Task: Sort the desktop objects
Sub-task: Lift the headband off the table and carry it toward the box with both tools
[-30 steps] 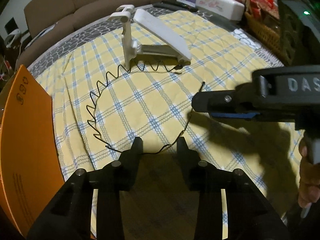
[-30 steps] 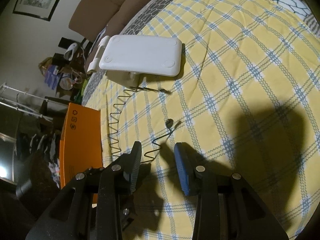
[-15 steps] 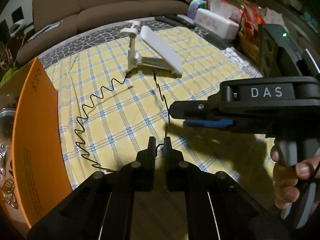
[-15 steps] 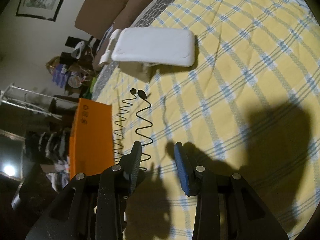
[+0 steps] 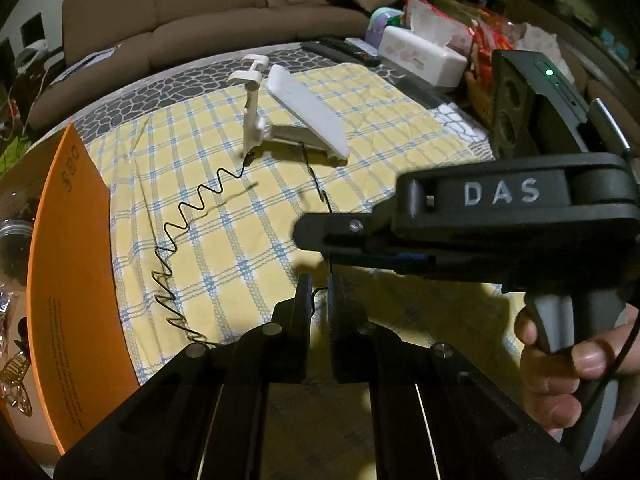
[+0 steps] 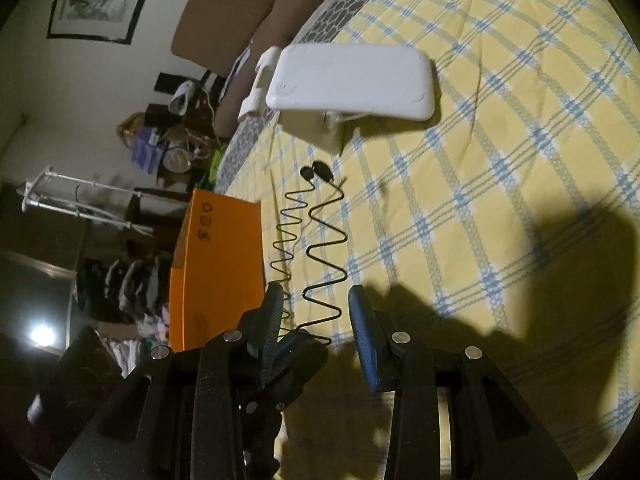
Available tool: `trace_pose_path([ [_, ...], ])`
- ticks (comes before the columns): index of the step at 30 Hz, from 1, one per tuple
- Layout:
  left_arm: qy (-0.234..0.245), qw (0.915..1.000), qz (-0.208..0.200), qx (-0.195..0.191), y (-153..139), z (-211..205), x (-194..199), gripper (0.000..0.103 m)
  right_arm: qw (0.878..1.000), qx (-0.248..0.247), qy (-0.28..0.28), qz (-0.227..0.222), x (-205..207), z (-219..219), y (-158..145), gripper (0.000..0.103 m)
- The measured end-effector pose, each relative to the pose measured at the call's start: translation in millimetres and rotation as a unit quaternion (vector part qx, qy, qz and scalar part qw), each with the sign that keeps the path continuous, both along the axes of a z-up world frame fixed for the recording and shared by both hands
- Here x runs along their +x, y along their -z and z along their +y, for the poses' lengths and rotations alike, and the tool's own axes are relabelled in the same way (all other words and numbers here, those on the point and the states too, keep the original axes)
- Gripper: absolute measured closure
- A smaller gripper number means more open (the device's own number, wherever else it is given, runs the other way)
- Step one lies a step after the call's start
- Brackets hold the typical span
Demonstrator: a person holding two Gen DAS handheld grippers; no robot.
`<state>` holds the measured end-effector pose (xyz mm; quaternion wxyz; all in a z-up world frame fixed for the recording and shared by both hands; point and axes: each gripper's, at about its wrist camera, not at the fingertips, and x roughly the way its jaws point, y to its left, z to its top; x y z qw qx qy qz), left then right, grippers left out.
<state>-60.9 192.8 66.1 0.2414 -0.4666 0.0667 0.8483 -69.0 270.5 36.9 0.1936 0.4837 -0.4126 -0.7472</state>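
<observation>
A black zigzag wire headband (image 5: 188, 216) is lifted off the yellow checked cloth (image 5: 248, 240). My left gripper (image 5: 319, 294) is shut on the middle of the wire and holds it up. Both wavy arms with their black end tips hang toward the white stand in the right wrist view (image 6: 324, 248). My right gripper (image 6: 314, 304) is open, its fingers either side of one wire arm without pinching it. In the left wrist view it (image 5: 320, 232) sits just above the left gripper's fingertips.
A white folding stand (image 5: 296, 112) stands on the cloth at the back; it also shows in the right wrist view (image 6: 352, 80). An orange box (image 5: 68, 272) stands at the left table edge. A tissue box (image 5: 420, 56), remotes and snacks lie at the back right.
My left gripper closed on the wire and lifted it, so the round loop folded into two hanging arms. My right gripper moved in close above the left one.
</observation>
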Motion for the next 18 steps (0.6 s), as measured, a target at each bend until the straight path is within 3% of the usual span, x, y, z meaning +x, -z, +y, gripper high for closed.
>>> trace_pose_path([
  [1, -0.001, 1.0000, -0.002, 0.003, 0, 0, 0, 0.096, 1.000, 0.001, 0.001, 0.000, 0, 0, 0, 0.081],
  [2, -0.002, 1.0000, -0.001, 0.005, -2, -1, 0, 0.096, 1.000, 0.006, 0.003, 0.000, 0, 0, -1, 0.082],
  [8, -0.005, 0.9999, 0.008, 0.014, -15, -7, 1, 0.096, 1.000, -0.003, 0.005, 0.005, 1, 0, -4, 0.083],
  [18, -0.010, 0.9989, 0.035, 0.030, -54, -30, 12, 0.096, 0.999, -0.011, -0.005, 0.045, 7, -13, -42, 0.083],
])
